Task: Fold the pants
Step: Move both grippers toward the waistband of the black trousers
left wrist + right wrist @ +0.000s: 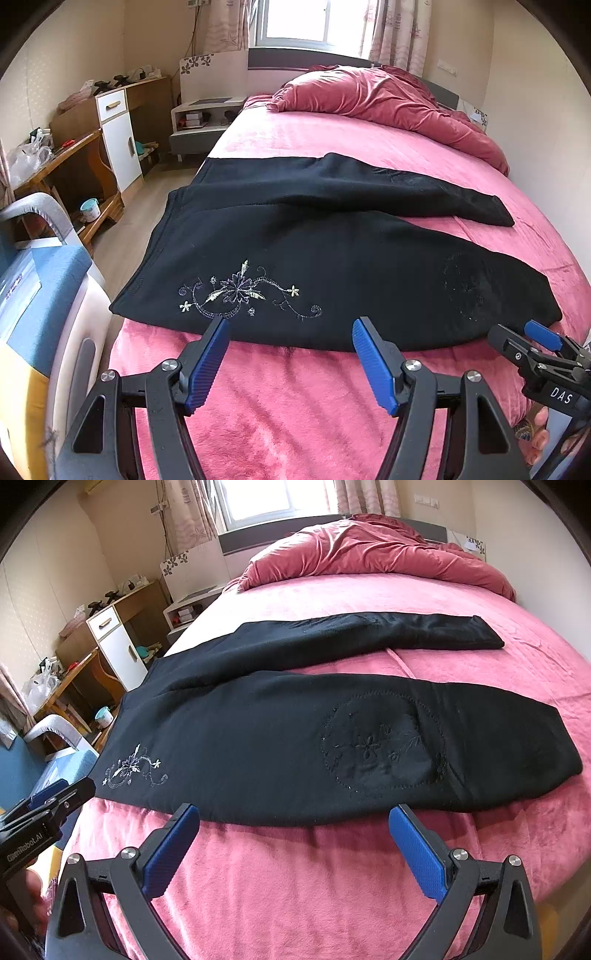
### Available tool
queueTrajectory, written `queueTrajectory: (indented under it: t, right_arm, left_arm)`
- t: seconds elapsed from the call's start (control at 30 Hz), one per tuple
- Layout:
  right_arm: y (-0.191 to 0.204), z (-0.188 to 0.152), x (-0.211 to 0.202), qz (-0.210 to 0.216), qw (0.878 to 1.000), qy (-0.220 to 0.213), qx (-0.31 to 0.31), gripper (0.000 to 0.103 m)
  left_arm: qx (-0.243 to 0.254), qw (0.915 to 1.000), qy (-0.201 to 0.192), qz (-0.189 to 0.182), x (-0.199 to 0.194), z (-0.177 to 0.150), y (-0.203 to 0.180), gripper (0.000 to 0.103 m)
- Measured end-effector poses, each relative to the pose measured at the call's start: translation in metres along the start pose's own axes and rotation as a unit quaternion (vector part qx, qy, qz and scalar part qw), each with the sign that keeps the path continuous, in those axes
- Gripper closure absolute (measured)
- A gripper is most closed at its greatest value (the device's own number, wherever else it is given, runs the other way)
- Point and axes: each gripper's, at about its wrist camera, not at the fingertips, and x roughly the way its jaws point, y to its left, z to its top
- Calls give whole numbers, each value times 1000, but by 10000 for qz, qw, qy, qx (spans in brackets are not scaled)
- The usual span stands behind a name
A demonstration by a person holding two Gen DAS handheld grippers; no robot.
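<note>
Left hand-held gripper (290, 325) spread wide at bottom centre of the left wrist view, nothing between its blue pads, tips just short of the near edge of the pants (332, 258). Right hand-held gripper (293, 812) likewise wide and empty, bottom centre of its own view. Handles of both cut off by the lower frame edge. One pair of black pants across the pink bed (295, 406), two legs splayed toward the right; knee embroidery faint, hard to read. One red duvet (388, 99) bunched at upper right. One desk (74, 155) at left, cluttered.
</note>
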Motion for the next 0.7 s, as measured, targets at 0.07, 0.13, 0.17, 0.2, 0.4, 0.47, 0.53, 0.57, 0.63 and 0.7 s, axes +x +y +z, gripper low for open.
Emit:
queueTrajectory:
  t: [0.07, 0.13, 0.17, 0.2, 0.4, 0.47, 0.53, 0.57, 0.63, 0.7]
  right_arm:
    - [0, 0, 0, -4, 10000, 4, 2, 0]
    - [0, 0, 0, 0, 10000, 6, 0, 0]
    - [0, 0, 0, -4, 10000, 5, -1, 0]
    - [1, 0, 1, -2, 10000, 11, -3, 0]
    - [-2, -2, 4, 10, 10000, 72, 49, 0]
    - [-7, -3, 5, 73, 9998, 142, 141, 0]
    - [-16, -4, 7, 148, 9991, 222, 337, 0]
    - [-23, -5, 8, 213, 9983, 285, 470, 0]
    - [-45, -9, 9, 314, 9948, 386, 885, 0]
    - [-68, -12, 6, 185, 9918, 393, 1202, 0]
  left_arm:
    - [48, 10000, -59, 59, 1, -1, 1, 32]
    - [62, 9999, -74, 73, 1, -2, 3, 32]
    - [54, 9999, -76, 81, 1, -2, 3, 32]
    - [26, 9999, -92, 50, 1, -1, 3, 32]
    - [-188, 9995, 150, -204, 12, -3, 10, 32]
    - [-367, 9982, 301, -354, 19, -6, 19, 25]
    - [-568, 9960, 431, -538, 27, -7, 30, 18]
    - [-697, 9944, 537, -585, 30, -8, 36, 18]
    - [-990, 9906, 734, -590, 40, -11, 54, 18]
    - [-1116, 9897, 747, -490, 45, -13, 67, 18]
